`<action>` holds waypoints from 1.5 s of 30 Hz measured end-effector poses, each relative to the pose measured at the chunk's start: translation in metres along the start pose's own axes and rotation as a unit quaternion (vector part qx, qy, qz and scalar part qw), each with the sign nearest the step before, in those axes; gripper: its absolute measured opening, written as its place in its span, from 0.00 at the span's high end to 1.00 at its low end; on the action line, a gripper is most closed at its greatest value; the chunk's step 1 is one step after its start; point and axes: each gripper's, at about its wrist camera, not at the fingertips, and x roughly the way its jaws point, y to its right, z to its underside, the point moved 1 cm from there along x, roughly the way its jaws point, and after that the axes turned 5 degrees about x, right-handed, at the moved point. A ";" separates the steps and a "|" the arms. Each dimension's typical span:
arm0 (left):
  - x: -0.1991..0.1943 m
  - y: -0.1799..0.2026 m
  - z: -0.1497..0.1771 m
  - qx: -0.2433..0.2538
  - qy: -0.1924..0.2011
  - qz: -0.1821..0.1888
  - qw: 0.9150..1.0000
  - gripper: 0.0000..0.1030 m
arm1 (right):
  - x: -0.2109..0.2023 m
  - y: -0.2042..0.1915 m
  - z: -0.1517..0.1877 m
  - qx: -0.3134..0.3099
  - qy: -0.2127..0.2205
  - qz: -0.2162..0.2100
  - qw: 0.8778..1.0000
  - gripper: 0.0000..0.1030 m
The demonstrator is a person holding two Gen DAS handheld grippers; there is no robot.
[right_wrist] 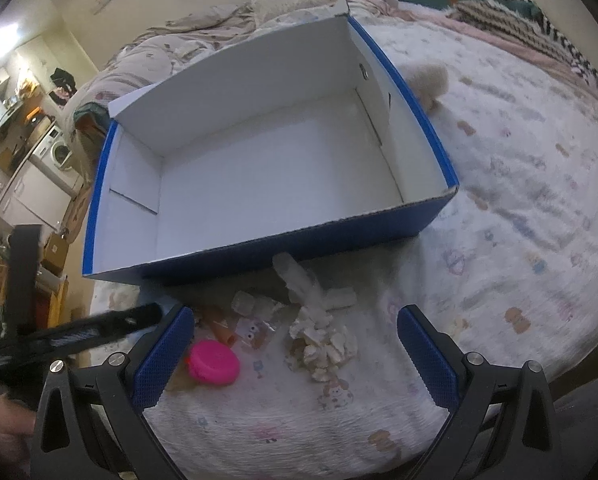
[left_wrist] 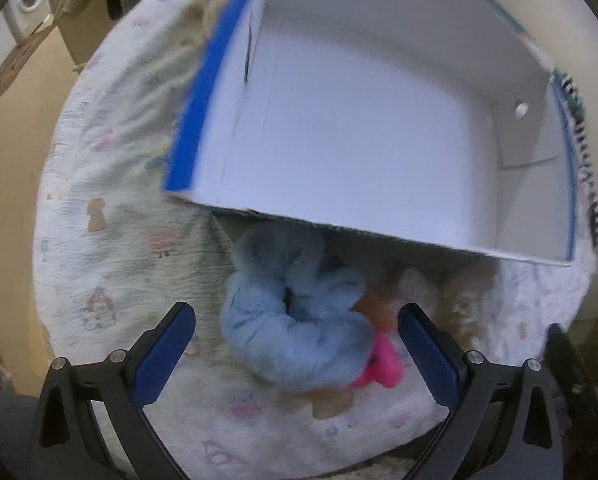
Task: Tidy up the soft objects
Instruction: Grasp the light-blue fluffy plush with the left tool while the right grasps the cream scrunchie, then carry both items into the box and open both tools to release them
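Note:
A fluffy light-blue scrunchie (left_wrist: 295, 320) lies on the bed just in front of the blue box with a white inside (left_wrist: 359, 128), between the open fingers of my left gripper (left_wrist: 295, 320). A pink soft piece (left_wrist: 381, 364) and an orange one (left_wrist: 379, 308) lie by its right side. In the right wrist view the box (right_wrist: 259, 168) holds nothing. In front of it lie a pink round piece (right_wrist: 213, 362), a white fluffy item (right_wrist: 319, 320), an orange piece (right_wrist: 221, 328) and a small clear packet (right_wrist: 251, 330). My right gripper (right_wrist: 295, 344) is open above them.
The bed has a white printed cover (right_wrist: 519, 220). A cream plush thing (right_wrist: 427, 80) lies beside the box's far right side. The left gripper's black body (right_wrist: 71, 332) reaches in from the left. A washing machine (right_wrist: 57, 152) and shelves stand off the bed's left edge.

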 end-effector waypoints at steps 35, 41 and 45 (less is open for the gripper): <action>-0.065 -0.047 0.035 0.012 0.067 -0.060 0.996 0.90 | 0.075 -0.009 0.024 -0.047 -0.136 0.060 0.988 0.76; -0.076 -0.047 0.040 0.010 0.081 -0.060 0.995 0.90 | 0.032 -0.014 0.027 -0.046 -0.109 0.011 0.993 0.76; -0.093 -0.041 0.046 0.016 0.105 -0.057 0.993 0.90 | 0.005 -0.018 0.015 -0.047 -0.091 -0.017 0.995 0.76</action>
